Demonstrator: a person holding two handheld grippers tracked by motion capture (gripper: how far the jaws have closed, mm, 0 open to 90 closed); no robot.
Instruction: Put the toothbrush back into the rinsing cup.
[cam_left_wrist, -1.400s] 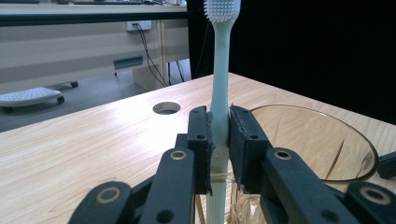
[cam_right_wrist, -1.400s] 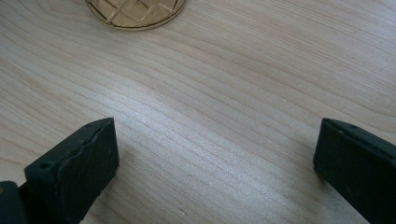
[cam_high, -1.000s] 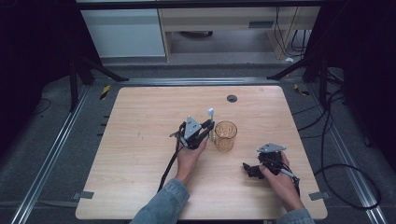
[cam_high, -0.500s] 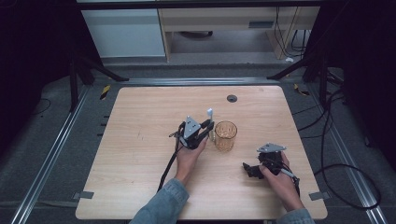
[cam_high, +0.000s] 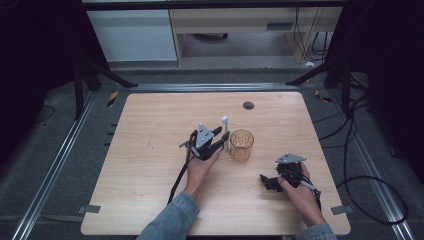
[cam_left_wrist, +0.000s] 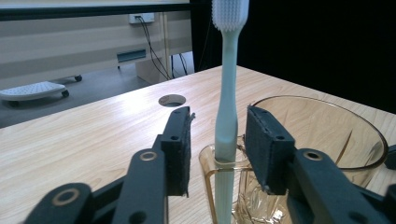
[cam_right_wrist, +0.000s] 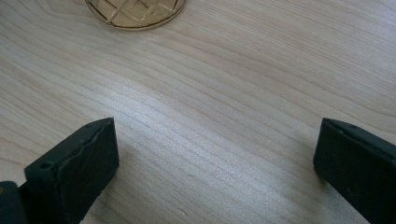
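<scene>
The wooden table (cam_high: 150, 150) carries all items, with a small dark round port (cam_high: 248, 105) set in its top at the far edge, right of centre.

An amber glass cup (cam_high: 241, 145) stands upright a little right of the table's middle. A narrow side holder on its left wall shows in the left gripper view, and the toothbrush (cam_left_wrist: 227, 107) stands upright in that holder, bristle head at the top. In the high view the toothbrush (cam_high: 225, 131) is seen just left of the cup, touching it.

The left gripper (cam_high: 223, 141), held by the person's left hand (cam_high: 200, 167), sits immediately left of the cup. Its jaws have just been opening. In the left gripper view (cam_left_wrist: 218, 147) they stand partly apart with the toothbrush handle between them, a gap visible on each side; the pads do not press on it.

The right gripper (cam_high: 265, 181), in the right hand (cam_high: 300, 192), rests near the table's near right area, well apart from the cup. In the right gripper view (cam_right_wrist: 215, 158) its jaws are spread wide over bare wood, holding nothing; the cup's base (cam_right_wrist: 135, 11) lies at the far edge.
</scene>
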